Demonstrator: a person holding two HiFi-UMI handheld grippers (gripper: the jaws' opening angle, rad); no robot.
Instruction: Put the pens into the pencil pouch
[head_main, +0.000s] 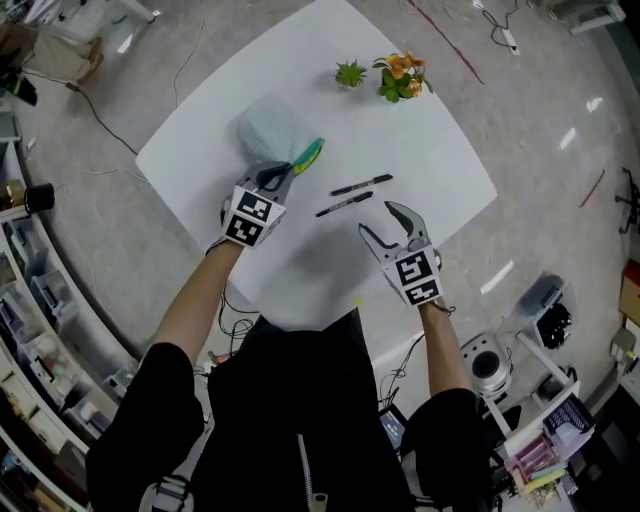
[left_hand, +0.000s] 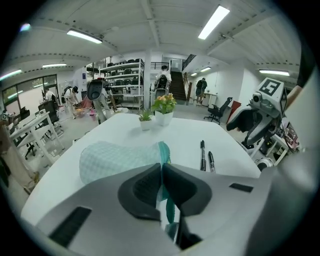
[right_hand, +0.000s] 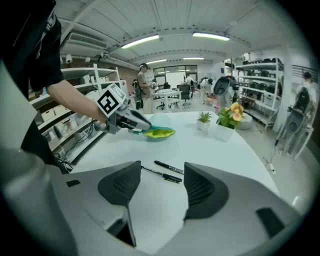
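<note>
Closest to us is our right tool (right_hand: 159, 182), jaws wide apart with nothing between them, only bare worktop (head_main: 420, 140) showing through the gap. Just beyond its tips lie the two pens (head_main: 362, 185), black, side by side and nearly parallel, flat on the white surface. Neither one is touched.

Over on the other side, our left tool (left_hand: 161, 167) has its jaws pressed together on the teal edge of the pencil pouch (head_main: 275, 130). We can see the fabric pinched right between the pads. From the right gripper view the mouth of the pouch looks parted, yellow-green lining showing, so we'd say the opening is being held ready.

So where do we stand? Early, by our reckoning. The pouch is gripped at its mouth and that's the only step we can count as done. Both pens are out on the worktop and none is in the pouch, as far as we can tell.

The pens sit between the two tools, near the right one and a little apart from the pouch's open end. We'd judge that picking up the nearer pen comes next.
</note>
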